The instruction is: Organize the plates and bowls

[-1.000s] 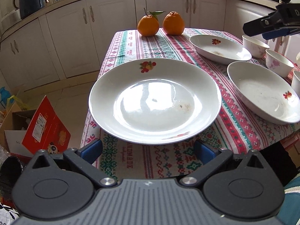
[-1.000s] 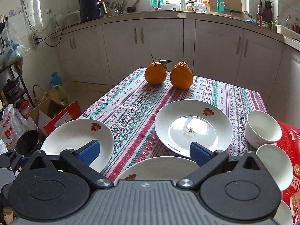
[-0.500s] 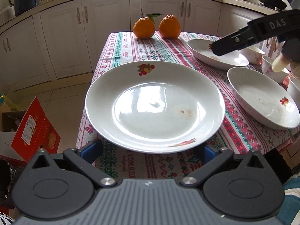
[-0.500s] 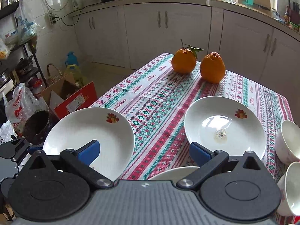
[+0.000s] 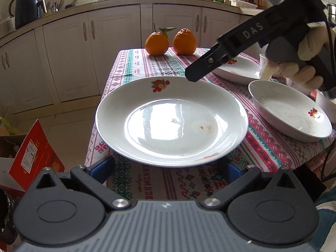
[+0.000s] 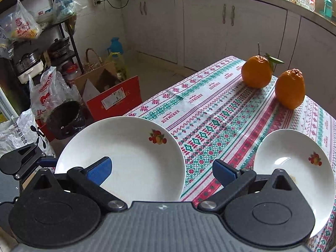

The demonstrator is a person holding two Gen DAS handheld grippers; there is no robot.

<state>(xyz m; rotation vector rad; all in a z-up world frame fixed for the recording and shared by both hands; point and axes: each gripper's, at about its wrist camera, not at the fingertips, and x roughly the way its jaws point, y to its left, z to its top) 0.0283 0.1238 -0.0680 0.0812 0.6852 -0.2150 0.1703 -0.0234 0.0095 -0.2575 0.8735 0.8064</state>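
Note:
A large white plate with a fruit print lies at the near left corner of the patterned tablecloth. My left gripper is open, its blue pads spread wide at the plate's near rim, which overlaps their tips. My right gripper is open too and hovers over the same plate and the cloth beside it. In the left wrist view one of its fingers reaches in above the plate's far rim. Two more white plates lie to the right.
Two oranges stand at the table's far end. Small white bowls sit at the right edge behind a gloved hand. Left of the table on the floor are a red box, bags and a rack. Cabinets run behind.
My right gripper has swung left across the table to hover over the large plate. My left gripper has edged closer to the plate's near rim. Both stay open.

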